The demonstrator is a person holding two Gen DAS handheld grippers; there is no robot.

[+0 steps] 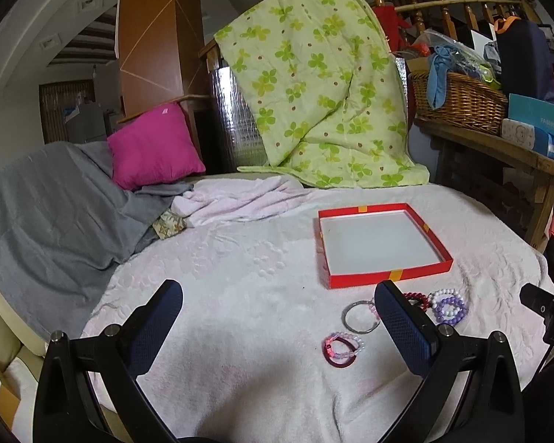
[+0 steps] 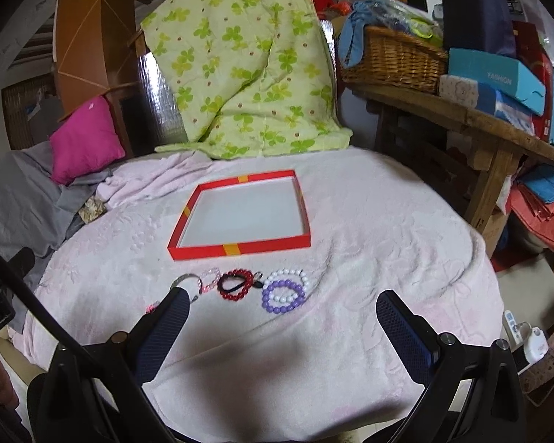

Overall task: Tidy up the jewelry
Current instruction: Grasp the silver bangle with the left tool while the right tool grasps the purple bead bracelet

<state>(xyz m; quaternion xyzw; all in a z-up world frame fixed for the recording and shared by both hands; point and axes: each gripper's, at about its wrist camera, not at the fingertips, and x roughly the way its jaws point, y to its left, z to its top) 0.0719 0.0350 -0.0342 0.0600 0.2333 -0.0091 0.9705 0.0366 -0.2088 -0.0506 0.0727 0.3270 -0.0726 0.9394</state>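
A shallow red box lid with a white inside (image 1: 382,217) (image 2: 240,249) lies empty on the pale pink blanket. In front of it lie several bracelets: a silver ring bangle (image 1: 360,316), a pink and clear pair (image 1: 341,349), a dark red bead bracelet (image 2: 236,283) and a purple and white bead pair (image 1: 450,304) (image 2: 286,291). My left gripper (image 1: 279,301) is open and empty above the blanket, left of the bracelets. My right gripper (image 2: 282,312) is open and empty just in front of the purple beads.
A green clover quilt (image 1: 314,85) hangs behind the box. A magenta cushion (image 1: 153,146) and grey blanket (image 1: 48,206) lie at left. A wooden bench (image 2: 461,118) with a wicker basket (image 2: 395,59) and boxes stands at right.
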